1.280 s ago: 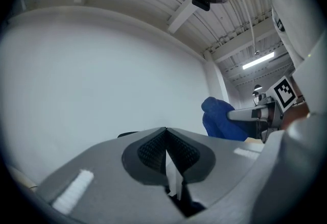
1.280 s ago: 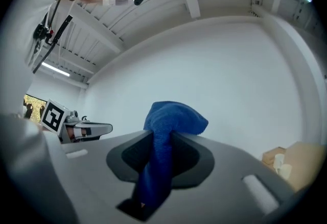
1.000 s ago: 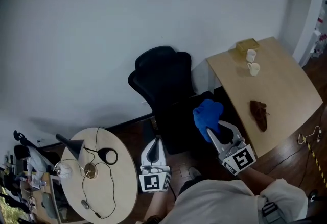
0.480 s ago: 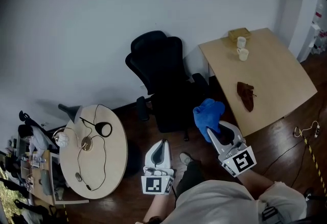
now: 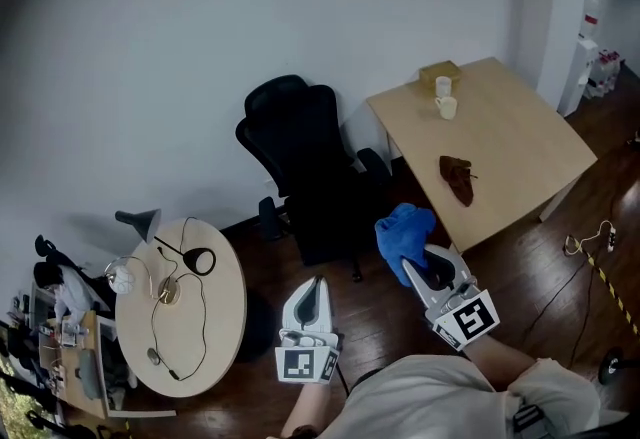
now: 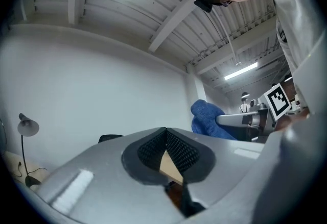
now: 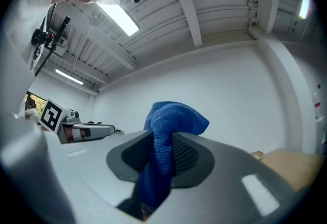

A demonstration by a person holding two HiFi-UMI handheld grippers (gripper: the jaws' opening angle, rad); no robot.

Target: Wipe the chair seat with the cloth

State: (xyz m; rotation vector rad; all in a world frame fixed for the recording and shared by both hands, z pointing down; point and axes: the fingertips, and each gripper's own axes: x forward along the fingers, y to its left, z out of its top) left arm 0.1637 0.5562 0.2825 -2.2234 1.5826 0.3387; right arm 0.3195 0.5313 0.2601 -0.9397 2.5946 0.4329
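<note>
my right tongs (image 7: 162, 152) are clenched on a crumpled blue terry cloth (image 7: 172, 125). its fabric runs down between the two dark ribbed pads and its bunched top bulges above their tips, up in the air against the white wall. my left tongs (image 6: 165, 132) are pressed together with nothing between them, and a sliver of tan shows through the slot below the tips.

from the head view, both tongs are raised side by side in front of me over the dark wood floor (image 5: 560, 317), the left one well apart from the cloth. the cloth shows just to the right of the black office chair (image 5: 298, 152), close by the front of its seat (image 5: 335, 222) and between the chair and the near corner of the light wooden rectangular worktop (image 5: 510, 152). the cloth is not laid on the seat.

on that worktop sit two white cups (image 5: 445, 105), a small tan box (image 5: 438, 73) and a brown crumpled item (image 5: 458, 177). to the left stands a round pale worktop (image 5: 200, 327) carrying a black lamp (image 5: 140, 222) and black cables.
</note>
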